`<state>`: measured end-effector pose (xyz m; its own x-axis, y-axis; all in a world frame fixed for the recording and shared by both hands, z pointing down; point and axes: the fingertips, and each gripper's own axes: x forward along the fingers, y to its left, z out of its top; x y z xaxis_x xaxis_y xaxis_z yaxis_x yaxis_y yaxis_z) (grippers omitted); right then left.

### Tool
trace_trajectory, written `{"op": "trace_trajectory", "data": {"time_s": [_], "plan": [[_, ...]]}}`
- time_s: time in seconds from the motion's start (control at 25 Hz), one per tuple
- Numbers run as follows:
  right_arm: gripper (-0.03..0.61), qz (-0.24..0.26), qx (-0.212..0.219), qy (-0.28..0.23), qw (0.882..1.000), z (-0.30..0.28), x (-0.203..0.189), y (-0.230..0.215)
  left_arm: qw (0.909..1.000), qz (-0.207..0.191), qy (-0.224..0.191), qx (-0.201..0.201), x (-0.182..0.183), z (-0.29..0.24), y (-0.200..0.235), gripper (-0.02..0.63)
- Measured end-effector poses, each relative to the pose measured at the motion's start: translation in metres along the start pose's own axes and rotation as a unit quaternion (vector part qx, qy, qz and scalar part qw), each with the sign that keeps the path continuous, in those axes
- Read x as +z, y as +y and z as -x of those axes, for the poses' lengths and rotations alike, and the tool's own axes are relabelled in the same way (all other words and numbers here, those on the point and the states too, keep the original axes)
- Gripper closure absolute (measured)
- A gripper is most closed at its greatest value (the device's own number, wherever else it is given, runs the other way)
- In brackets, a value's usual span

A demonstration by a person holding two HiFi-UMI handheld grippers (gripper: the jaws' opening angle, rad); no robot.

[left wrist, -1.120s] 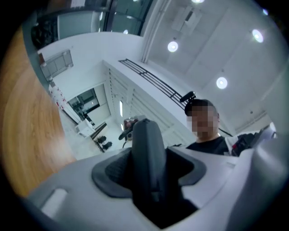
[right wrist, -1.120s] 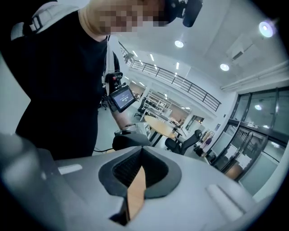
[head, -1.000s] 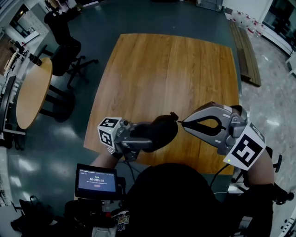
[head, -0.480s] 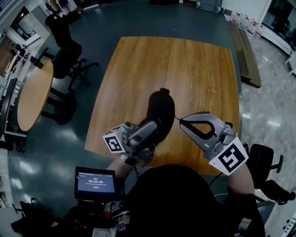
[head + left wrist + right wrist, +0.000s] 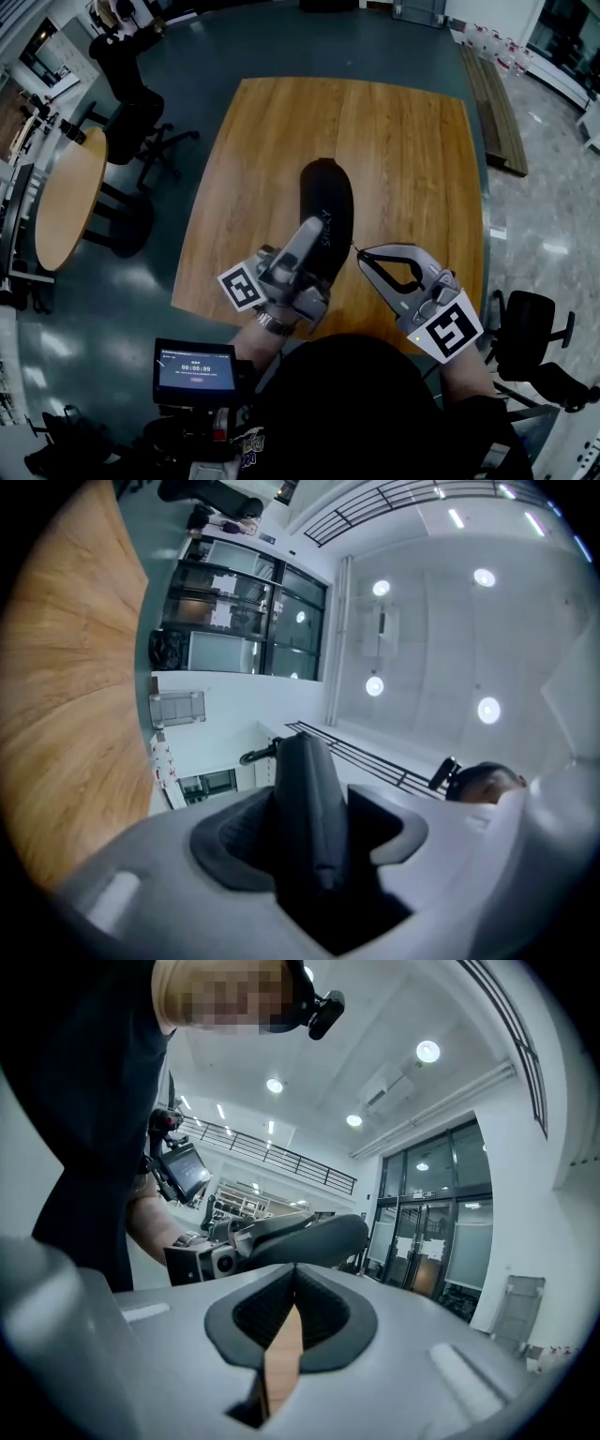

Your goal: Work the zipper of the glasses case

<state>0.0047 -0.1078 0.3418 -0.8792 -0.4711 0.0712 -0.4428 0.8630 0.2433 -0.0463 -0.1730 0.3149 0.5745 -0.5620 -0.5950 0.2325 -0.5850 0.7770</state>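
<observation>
Black glasses case [image 5: 328, 202] over table [image 5: 403, 131] centre, bare wood beyond

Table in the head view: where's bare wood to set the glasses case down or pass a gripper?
Bare: the far half of the table beyond the glasses case, and the strips between it and either side edge. Crowded: the near edge, where left gripper and right gripper meet the case.

The glasses case [image 5: 328, 208], clamped in the left gripper [image 5: 311, 236], swung round from pointing at about 2 o'clock to pointing at 12 o'clock. The left gripper shifted toward 4 o'clock, and the right gripper [image 5: 360, 252] drew back toward 8 o'clock.
</observation>
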Motion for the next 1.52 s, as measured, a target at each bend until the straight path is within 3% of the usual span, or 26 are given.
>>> {"op": "trace_trajectory", "data": {"time_s": [0.24,0.68,0.8,0.92,1.08,1.24,1.4,1.52], "plan": [[0.571,-0.011,0.033,0.018,0.999,-0.003,-0.015,0.024,0.9975,0.027,-0.057,0.032,0.013,0.0,0.014,0.367],[0.569,0.012,0.123,0.037,0.992,-0.009,-0.031,0.054,0.9958,0.026,-0.041,0.077,-0.006,0.003,0.034,0.364],[0.574,0.009,0.104,0.037,0.994,0.001,-0.032,0.037,0.9963,0.011,-0.034,0.078,-0.003,0.007,0.034,0.36],[0.574,-0.069,0.048,0.019,0.996,0.012,-0.029,0.013,0.9973,-0.003,-0.024,0.069,0.004,0.009,0.029,0.359],[0.574,-0.063,0.022,0.019,0.998,0.021,-0.03,-0.006,0.9975,-0.013,-0.003,0.07,0.002,0.016,0.027,0.359],[0.574,-0.072,-0.004,0.013,0.997,0.027,-0.03,-0.022,0.9971,0.004,0.005,0.076,-0.006,0.028,0.029,0.362],[0.574,-0.073,-0.026,-0.006,0.997,0.027,-0.026,-0.031,0.9946,0.04,-0.046,0.084,-0.009,0.037,0.034,0.367],[0.574,-0.075,-0.018,-0.01,0.997,0.022,-0.025,-0.023,0.9915,0.04,-0.089,0.086,0.0,0.041,0.037,0.368]]}}
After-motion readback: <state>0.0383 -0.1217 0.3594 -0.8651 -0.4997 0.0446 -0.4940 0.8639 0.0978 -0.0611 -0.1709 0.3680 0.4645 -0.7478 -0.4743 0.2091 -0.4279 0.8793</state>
